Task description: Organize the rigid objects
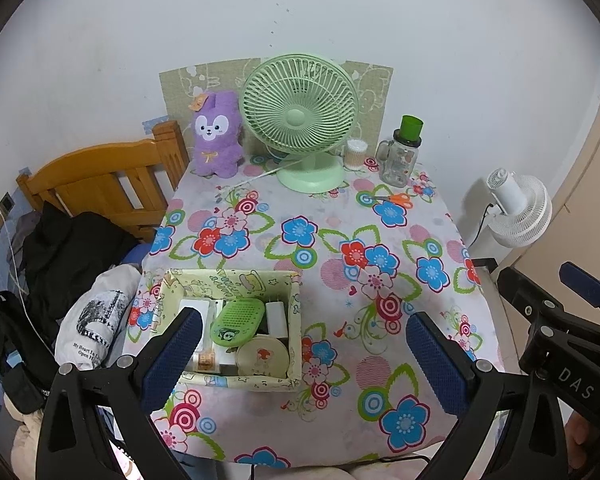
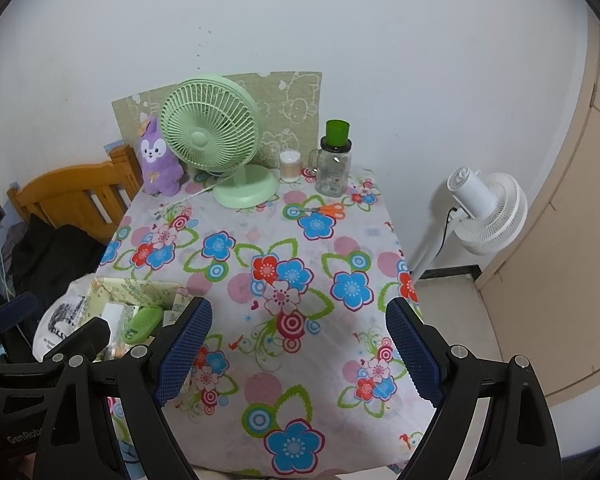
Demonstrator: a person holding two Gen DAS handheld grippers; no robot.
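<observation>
A pale yellow fabric box sits at the near left of the flowered table. Inside lie a green perforated case, a round cream compact, white chargers and a small wooden piece. Orange-handled scissors lie at the far right of the table. My left gripper hangs open above the table's near edge, its left finger over the box. My right gripper is open too, above bare cloth, holding nothing.
Along the table's far edge stand a purple plush rabbit, a green desk fan, a cotton-swab tub and a glass jar with a green cap. A wooden bed frame with clothes is left; a white floor fan right.
</observation>
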